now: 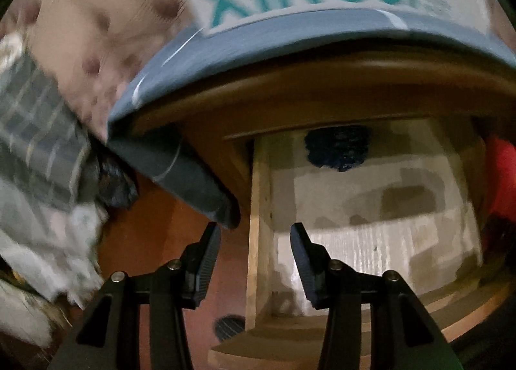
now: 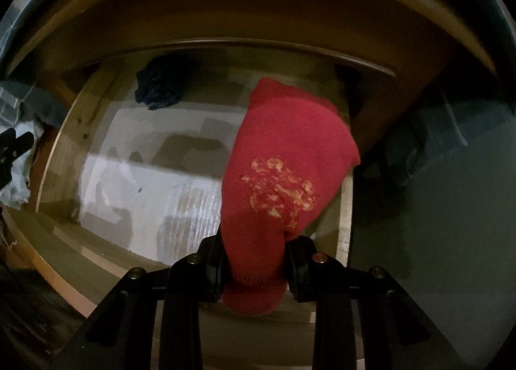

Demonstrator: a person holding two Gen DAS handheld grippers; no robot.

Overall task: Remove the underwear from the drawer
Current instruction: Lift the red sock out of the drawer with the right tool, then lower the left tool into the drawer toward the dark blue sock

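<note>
**Red piece in the right jaws, dark piece left at the back of the drawer**

While the right gripper (image 2: 253, 268) is clamped on a red knitted garment (image 2: 290, 157) with a faded yellow print, that garment hangs forward from the jaws, its long axis running up and away from the tool over the right side wall of the drawer (image 2: 343, 209). Judging by how it drapes over the wall's edge and not on the pale liner, it looks mostly clear of the drawer, though the far end may still trail against the wood.

What stays inside is a dark blue bundle (image 1: 337, 147), tucked against the back of the drawer under the cabinet's brown front edge (image 1: 322, 92). It lies straight ahead of the left gripper (image 1: 254, 238), beyond the fingertips and well apart from them, a little right of their centre line. Those jaws stand parted with nothing between them.

So the free left tool seems the nearer and better placed for the next reach: forward and deeper, under the overhang. Blue folded cloth (image 1: 200, 176) hangs just beside the left fingertip and could snag.
</note>
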